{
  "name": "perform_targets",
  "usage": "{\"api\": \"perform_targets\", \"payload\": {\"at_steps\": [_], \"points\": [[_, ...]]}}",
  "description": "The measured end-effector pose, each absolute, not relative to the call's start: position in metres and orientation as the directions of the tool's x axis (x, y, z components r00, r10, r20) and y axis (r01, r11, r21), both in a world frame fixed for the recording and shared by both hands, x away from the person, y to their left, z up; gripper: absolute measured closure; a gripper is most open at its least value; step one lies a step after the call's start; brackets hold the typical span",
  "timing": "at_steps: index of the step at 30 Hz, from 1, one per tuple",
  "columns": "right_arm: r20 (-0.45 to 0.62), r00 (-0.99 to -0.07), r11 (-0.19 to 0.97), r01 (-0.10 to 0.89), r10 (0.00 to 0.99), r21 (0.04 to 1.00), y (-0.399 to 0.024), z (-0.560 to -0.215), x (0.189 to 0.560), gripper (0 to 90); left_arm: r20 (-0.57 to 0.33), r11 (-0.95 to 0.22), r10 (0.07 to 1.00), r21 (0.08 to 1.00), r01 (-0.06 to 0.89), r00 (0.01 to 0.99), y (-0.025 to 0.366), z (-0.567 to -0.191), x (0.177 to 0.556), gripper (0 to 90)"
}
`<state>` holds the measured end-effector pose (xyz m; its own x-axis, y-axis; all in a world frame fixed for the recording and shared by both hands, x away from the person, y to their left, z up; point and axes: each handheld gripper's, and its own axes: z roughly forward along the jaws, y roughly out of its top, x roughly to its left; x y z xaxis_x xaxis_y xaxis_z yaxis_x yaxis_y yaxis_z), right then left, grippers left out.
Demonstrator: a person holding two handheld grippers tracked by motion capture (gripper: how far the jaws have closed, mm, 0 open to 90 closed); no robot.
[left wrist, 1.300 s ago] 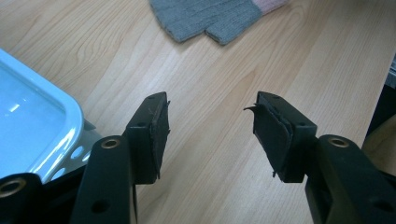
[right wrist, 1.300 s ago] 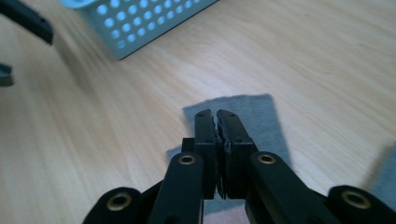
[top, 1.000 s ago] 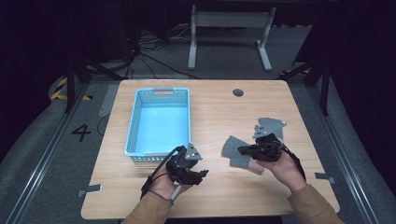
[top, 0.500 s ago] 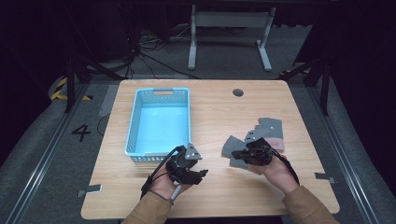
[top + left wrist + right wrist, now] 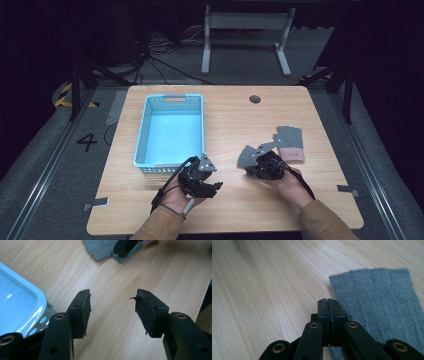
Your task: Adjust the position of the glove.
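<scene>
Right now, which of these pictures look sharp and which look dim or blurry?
High view: the wooden table is lit, the floor around it very dark. Left gripper view: glare on the blue basket; the left tongs are sharp, the grey cloth behind is soft. Right gripper view: the right tongs are crisp, the far wood blurs.

The right gripper (image 5: 260, 166) rested on a grey cloth (image 5: 247, 156) on the table (image 5: 235, 120), a second grey piece (image 5: 290, 137) just beyond it; the blue basket (image 5: 170, 130) lay beyond the left gripper (image 5: 207, 185).
</scene>
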<state>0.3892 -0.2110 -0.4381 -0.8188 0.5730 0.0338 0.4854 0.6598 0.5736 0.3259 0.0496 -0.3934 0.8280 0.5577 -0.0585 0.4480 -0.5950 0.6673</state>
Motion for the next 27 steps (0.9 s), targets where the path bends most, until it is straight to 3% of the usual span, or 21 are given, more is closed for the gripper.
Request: {"api": "perform_targets", "payload": {"at_steps": [27], "points": [[0.078, -0.842, 0.693, 0.489, 0.534, 0.531, -0.216, -0.44, 0.37, 89.5, -0.053, -0.623, 0.531, 0.652, 0.432, 0.846, 0.035, -0.394, 0.336, 48.6]]}}
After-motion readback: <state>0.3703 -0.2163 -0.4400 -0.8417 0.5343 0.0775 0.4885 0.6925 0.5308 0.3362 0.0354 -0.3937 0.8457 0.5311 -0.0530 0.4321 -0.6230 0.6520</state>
